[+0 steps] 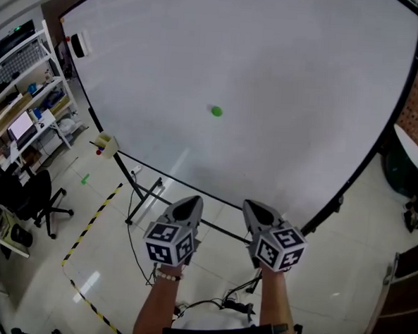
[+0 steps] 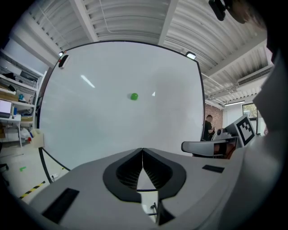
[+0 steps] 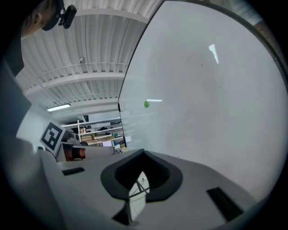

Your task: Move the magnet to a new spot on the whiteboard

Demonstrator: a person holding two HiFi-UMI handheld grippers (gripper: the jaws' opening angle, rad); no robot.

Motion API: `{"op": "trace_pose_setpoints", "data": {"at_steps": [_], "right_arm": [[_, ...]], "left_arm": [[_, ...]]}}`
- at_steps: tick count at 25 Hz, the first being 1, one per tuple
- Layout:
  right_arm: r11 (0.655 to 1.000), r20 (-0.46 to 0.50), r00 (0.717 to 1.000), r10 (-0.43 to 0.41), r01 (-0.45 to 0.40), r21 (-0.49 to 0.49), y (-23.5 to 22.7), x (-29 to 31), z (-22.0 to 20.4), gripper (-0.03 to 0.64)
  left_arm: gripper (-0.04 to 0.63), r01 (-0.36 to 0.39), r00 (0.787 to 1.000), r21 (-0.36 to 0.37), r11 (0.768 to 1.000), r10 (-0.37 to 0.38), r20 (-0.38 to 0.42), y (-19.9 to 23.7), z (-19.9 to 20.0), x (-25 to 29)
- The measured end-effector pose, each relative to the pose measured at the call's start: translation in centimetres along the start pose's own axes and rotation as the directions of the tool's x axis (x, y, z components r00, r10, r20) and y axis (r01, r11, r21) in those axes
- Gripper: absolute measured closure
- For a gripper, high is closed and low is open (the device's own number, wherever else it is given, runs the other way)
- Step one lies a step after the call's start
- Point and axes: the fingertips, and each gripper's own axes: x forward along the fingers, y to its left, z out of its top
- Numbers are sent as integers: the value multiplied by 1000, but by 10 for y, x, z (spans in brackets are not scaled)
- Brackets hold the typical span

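A small round green magnet [image 1: 216,111] sticks near the middle of a big whiteboard [image 1: 285,76] that stands in front of me. Both grippers hover side by side below the board's lower edge, well short of the magnet. My left gripper [image 1: 189,206] is shut with nothing in it. My right gripper [image 1: 256,210] also shows its jaws together and empty. In the left gripper view the magnet [image 2: 134,96] sits above the shut tips [image 2: 142,150]. In the right gripper view the magnet [image 3: 146,104] lies up and ahead of the tips [image 3: 144,152], on the board seen at a slant.
Shelving [image 1: 23,95] and an office chair [image 1: 41,198] stand to the left. The board's stand legs [image 1: 145,194] and yellow-black floor tape [image 1: 92,223] lie below. A black eraser [image 1: 79,45] and a small box [image 1: 106,144] hang at the board's left edge. A person [image 2: 209,126] stands far right.
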Motion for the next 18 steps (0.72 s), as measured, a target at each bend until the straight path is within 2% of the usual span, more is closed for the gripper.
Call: {"op": "trace_pose_setpoints", "data": {"at_steps": [8,12,16,18], "right_arm": [[998,19,999,-50,51,-26,-9,-2,14,609],[997,33,997,-69,70,-36,-16,-3,21,609],[995,46,996,-80,82,-49,-21,-3,29,609],[995,49,995,-82,85,-55,-25,-2,32,609]], "left_arm": [[594,25,996,113,993,-34,78,9,64,30],[519,16,990,176,984,-40,134,9,105,48],[415,4,984,224,974,-43,170,7,138,71],[389,-9,982,248,969,-38,184,5,151,83]]}}
